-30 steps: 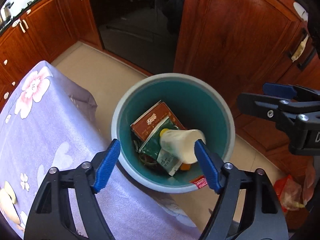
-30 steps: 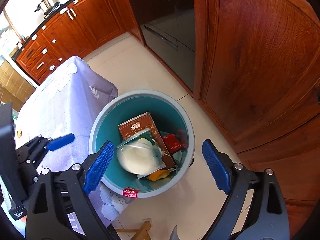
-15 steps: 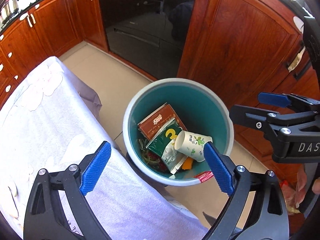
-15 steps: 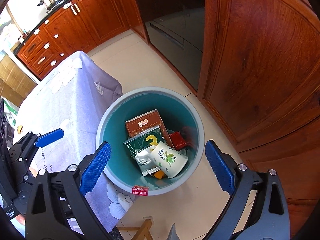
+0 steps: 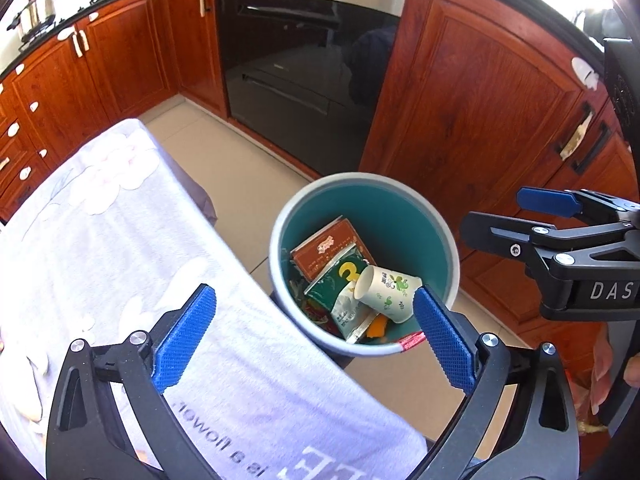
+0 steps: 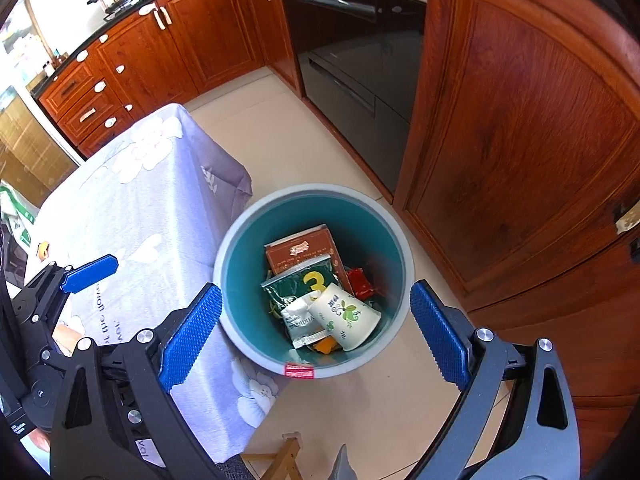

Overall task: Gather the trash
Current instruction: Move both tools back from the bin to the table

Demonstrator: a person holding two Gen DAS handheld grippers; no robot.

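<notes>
Our left claw, jaws just opening wide, holds nothing; the light, crushable paper cup lies in the bin; we'd pinch such cups gently mid-wall.

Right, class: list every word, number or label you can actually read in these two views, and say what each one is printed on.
"3": yellow, on the green packet in the bin.
"DAS": white, cut off, on the right gripper.
Tablecloth print: upside down, partly hidden, not readable.
Brown box, paper cup, silver sachet, red rim sticker: too small.
</notes>
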